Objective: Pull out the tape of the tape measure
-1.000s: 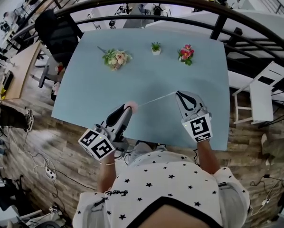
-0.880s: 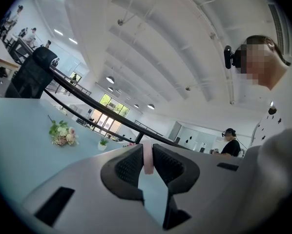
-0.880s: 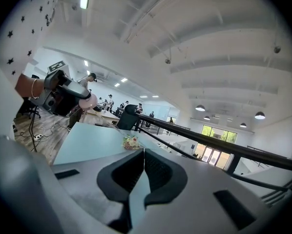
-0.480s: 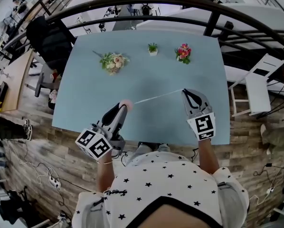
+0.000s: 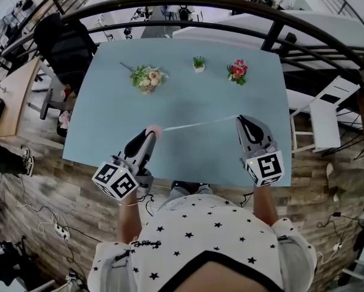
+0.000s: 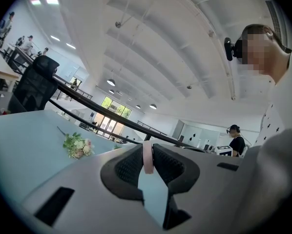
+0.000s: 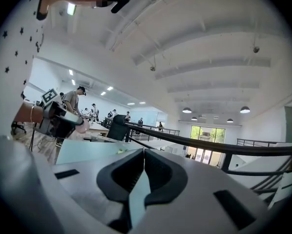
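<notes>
A small pink tape measure [image 5: 154, 129] sits between the jaws of my left gripper [image 5: 150, 134], which is shut on it; in the left gripper view its pink case [image 6: 147, 159] shows edge-on between the pads. A thin white tape [image 5: 197, 123] runs taut from it, over the light blue table [image 5: 188, 96], to my right gripper [image 5: 240, 120]. That gripper's jaws are shut on the tape's end. The right gripper view shows its jaws [image 7: 144, 152] pressed together, with the left gripper [image 7: 63, 118] and the pink case [image 7: 82, 126] off to the left.
At the table's far side lie a pale bouquet [image 5: 148, 76], a tiny potted plant [image 5: 198, 62] and a red-pink flower bunch [image 5: 237, 70]. A black railing [image 5: 188, 2] curves behind the table. A black office chair [image 5: 66, 41] stands at the left, a white chair [image 5: 328, 111] at the right.
My left gripper has moved left with the pink case, and the right gripper has shifted slightly right and up. The stretch of tape between them has grown longer.
</notes>
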`<state>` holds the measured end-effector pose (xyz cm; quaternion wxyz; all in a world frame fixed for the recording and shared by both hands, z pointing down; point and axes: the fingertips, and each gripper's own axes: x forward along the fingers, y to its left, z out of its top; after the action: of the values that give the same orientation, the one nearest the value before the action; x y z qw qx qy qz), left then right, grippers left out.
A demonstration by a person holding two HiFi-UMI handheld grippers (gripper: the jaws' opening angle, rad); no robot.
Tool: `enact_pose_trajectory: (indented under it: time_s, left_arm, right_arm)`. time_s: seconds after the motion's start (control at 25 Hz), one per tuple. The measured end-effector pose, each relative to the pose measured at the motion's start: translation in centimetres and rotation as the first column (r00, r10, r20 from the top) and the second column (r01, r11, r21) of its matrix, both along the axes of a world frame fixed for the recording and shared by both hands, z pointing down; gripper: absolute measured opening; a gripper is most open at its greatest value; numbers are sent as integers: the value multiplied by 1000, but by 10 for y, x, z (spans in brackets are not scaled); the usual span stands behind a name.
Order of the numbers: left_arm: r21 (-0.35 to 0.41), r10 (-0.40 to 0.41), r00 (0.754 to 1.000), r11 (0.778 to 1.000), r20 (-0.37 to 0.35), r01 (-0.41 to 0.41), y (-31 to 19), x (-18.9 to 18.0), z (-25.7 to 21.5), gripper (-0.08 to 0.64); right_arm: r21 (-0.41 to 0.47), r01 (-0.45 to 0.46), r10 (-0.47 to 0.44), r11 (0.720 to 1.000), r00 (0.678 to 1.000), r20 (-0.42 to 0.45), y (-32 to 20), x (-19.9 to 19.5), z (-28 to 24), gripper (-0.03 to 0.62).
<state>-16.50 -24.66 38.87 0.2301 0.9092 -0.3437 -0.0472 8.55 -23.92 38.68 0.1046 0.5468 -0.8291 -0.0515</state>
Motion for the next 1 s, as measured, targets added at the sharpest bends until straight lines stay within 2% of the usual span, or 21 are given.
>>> enact_pose_trajectory:
  time_s: [0.16,0.36,1.0]
  left_arm:
    - [1,-15,1000,1000,-1,15,-5,-3,4,86]
    - [4,-18,1000,1000,-9,18,-7,-4,3,86]
    - [9,-16,1000,1000,9,16,-10,-4,2,86]
  right_arm:
    - [9,18,-18,1000,1000,23,3,-6,-6,3]
    - [-4,-2,2,1000,999,40,4,-4,-4,5]
    - [-21,-1,1,1000,1000,20,7,-7,1,3]
